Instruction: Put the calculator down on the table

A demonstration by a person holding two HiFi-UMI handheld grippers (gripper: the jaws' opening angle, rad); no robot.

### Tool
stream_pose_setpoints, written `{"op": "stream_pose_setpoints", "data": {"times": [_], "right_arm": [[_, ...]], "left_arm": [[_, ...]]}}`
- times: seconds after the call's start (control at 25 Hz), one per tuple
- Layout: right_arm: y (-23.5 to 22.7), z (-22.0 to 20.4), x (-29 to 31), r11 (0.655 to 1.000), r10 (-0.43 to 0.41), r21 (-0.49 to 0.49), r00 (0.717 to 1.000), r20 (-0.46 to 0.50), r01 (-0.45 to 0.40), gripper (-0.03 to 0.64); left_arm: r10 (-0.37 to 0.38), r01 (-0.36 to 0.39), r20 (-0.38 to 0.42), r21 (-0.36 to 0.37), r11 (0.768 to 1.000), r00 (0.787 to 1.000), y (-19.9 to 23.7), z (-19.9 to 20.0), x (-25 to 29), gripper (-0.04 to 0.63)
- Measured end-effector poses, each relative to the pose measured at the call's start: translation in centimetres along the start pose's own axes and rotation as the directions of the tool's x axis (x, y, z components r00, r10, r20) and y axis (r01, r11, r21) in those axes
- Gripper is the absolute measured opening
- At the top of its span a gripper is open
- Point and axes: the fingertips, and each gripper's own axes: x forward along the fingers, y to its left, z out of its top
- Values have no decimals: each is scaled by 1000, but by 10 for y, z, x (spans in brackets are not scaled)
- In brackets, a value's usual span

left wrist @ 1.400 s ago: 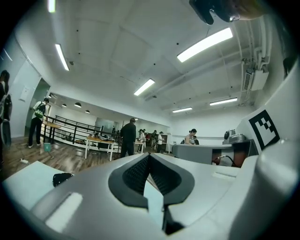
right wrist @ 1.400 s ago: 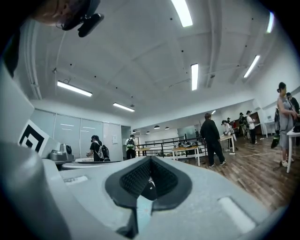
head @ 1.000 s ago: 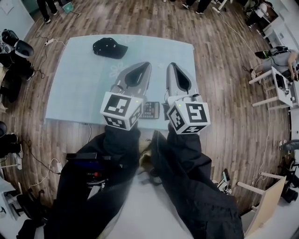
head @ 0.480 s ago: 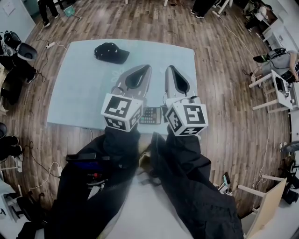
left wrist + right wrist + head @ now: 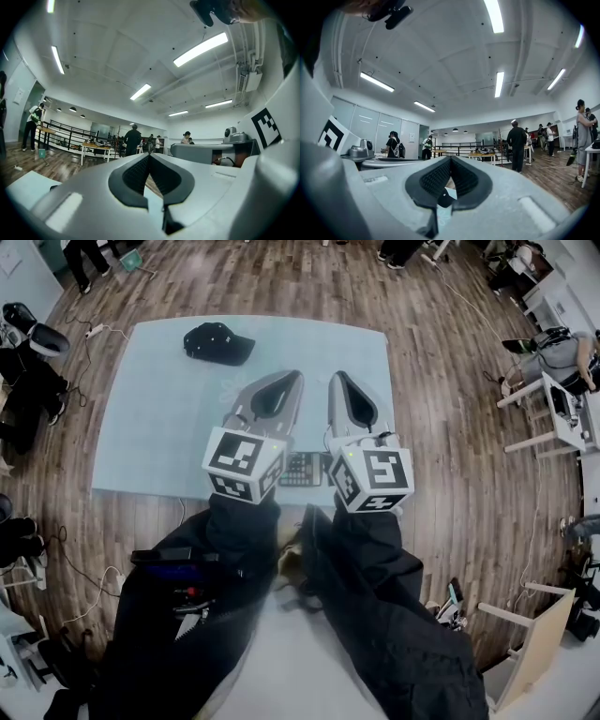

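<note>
The left gripper [image 5: 149,155] has its jaws shut, the dark ribbed pads [image 5: 133,174] meeting at the tips with nothing between them. The right gripper [image 5: 450,158] is the same, its pads [image 5: 465,177] closed tip to tip and empty. Neither holds anything.

In the head view both grippers are held level above the table [image 5: 159,409], side by side and close together. The left gripper [image 5: 298,374] and the right gripper [image 5: 335,374] have their grey bodies angled slightly toward each other at the front. Their marker cubes hang over the table's near edge, the left cube [image 5: 246,462] and the right cube [image 5: 373,479] a little apart.

The calculator [image 5: 302,468] lies flat on the table close to that near edge. It shows in the gap between the two cubes, below the grippers and apart from their jaws.

A black cap [image 5: 218,341] sits on the table's far left part, well apart from the calculator. The table top is pale blue and stands on a wooden plank floor [image 5: 450,427].

On the near side of the table, dark sleeves [image 5: 375,559] run back from the cubes. Beyond the table, the gripper views show a bright hall with strip lights on the ceiling and several people [image 5: 517,145] standing among desks.
</note>
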Motion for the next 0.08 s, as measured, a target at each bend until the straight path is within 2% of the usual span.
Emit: {"op": "stream_pose_setpoints", "data": {"times": [0.08], "right_arm": [[-1,-1,1,1000,-1,-1,1000,-1,1,-8]], "left_arm": [[-4,4,-4,0,1000,1000,0,-1,2,-3]]}}
